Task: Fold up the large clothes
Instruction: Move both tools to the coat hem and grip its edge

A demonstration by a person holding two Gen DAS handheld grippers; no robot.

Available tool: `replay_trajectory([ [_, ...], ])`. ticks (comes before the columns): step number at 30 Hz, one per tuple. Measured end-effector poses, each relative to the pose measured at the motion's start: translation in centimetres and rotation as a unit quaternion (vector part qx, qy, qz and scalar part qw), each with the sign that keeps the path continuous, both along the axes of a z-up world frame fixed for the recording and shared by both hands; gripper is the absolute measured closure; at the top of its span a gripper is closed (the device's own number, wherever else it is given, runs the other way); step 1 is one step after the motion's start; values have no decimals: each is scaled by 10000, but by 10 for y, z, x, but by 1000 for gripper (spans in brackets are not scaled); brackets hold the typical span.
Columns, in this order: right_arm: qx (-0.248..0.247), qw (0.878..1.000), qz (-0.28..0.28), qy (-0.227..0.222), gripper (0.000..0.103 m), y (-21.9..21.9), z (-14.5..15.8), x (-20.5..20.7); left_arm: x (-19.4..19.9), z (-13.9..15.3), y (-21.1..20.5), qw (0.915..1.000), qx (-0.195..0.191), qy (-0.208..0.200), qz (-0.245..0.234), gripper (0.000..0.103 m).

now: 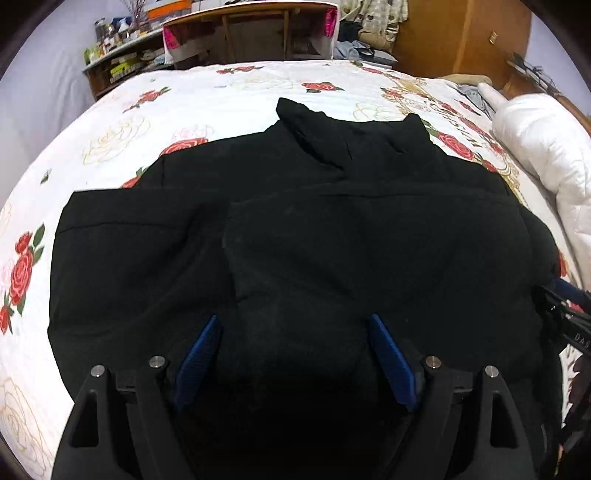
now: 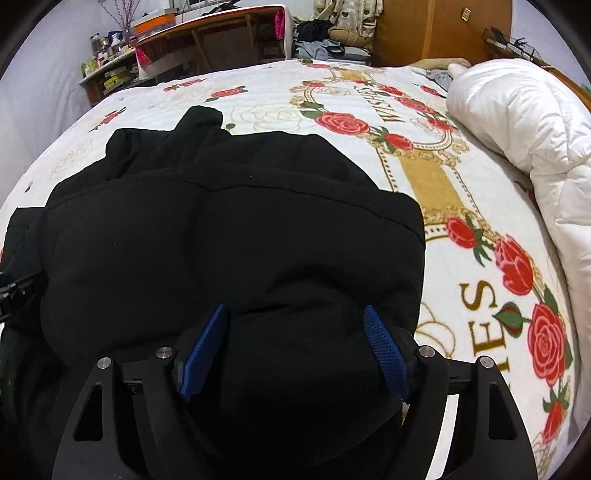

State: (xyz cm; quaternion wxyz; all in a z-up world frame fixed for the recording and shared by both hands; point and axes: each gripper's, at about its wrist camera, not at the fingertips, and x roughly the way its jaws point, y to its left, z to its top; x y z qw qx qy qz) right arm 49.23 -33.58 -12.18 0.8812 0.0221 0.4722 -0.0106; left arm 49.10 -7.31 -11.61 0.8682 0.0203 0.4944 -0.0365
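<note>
A black padded jacket (image 1: 295, 221) lies folded on the rose-print bed cover (image 1: 110, 129), its collar pointing away from me. My left gripper (image 1: 293, 319) hovers over the near edge with its blue pads (image 1: 201, 358) spread wide, and the cloth lies loose below them. In the right wrist view the same jacket (image 2: 221, 221) fills the left half. My right gripper (image 2: 295, 308) stands wide over its near right corner. A puffy bulge of fabric rises between the pads (image 2: 384, 350) without being pinched. The right gripper (image 1: 565, 314) shows at the left view's right edge.
A rolled white duvet (image 2: 517, 110) lies along the right side of the bed cover (image 2: 461, 184). Beyond the far edge stand a wooden desk (image 1: 251, 33), a cluttered shelf (image 1: 114, 59) and a wooden wardrobe (image 1: 461, 33). Bare cover shows left of the jacket and past it.
</note>
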Motion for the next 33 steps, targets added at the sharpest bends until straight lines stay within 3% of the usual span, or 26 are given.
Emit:
replay_trajectory([
  [4,-84,9999,-45,112,27,3,3,0,-1,5,-5,9998,128,134,24,17],
  [7,274,9995,-131,-86,27,-3,23,-16,-18,21,2,9999,-102,13,-50,18],
  [11,222,9992,-125,-308,27,-4,47,-46,-54,44,18,9993,-294,-212,-102,18],
  [16,-57,9989,76,-453,27,9,66,-99,-114,61,36,9994,-172,-275,-146,18],
  [22,17,9991,88,-414,27,19,75,-178,-195,58,72,9997,-70,-176,144,18],
  [25,-118,9987,93,-482,27,24,76,-218,-235,55,85,9999,24,-146,72,18],
  [28,-225,9993,107,-264,27,21,68,-255,-265,43,101,9997,201,52,143,18],
  [33,-359,9993,90,-35,26,13,62,-298,-301,23,124,9986,153,413,309,18],
])
